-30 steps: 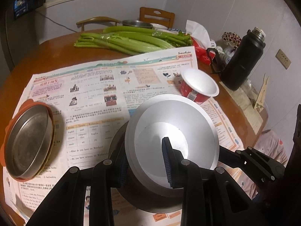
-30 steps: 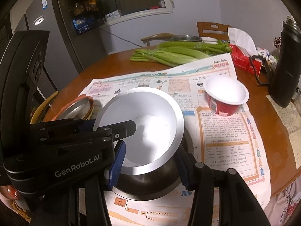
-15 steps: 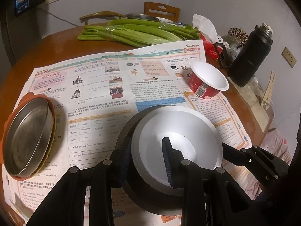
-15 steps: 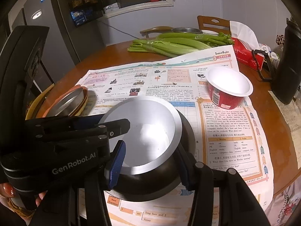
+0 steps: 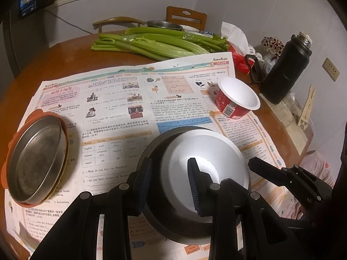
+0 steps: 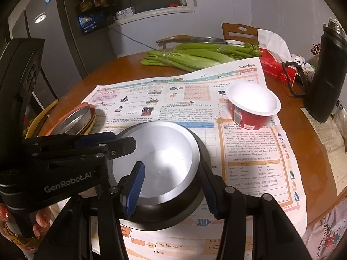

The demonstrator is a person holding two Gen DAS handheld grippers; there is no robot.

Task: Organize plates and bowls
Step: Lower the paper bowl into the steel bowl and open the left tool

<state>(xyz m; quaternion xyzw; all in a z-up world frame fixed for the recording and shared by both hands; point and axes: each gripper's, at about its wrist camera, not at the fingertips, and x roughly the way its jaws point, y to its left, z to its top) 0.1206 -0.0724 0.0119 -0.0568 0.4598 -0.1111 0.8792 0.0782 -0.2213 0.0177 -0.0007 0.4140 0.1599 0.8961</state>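
Left wrist view shows the left gripper (image 5: 169,184) and right gripper (image 6: 171,186) each clamped on a rim of the nested silver bowl (image 5: 206,169) near the table's (image 5: 54,65) front edge; stacking looks done, so releasing seems next.

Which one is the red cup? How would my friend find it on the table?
Start at the newspaper spread over the round wooden table. Follow it toward the tall black bottle; the red cup stands on the paper just before it. It is the only red tub with a white inside, while the bowls nearby are metal.
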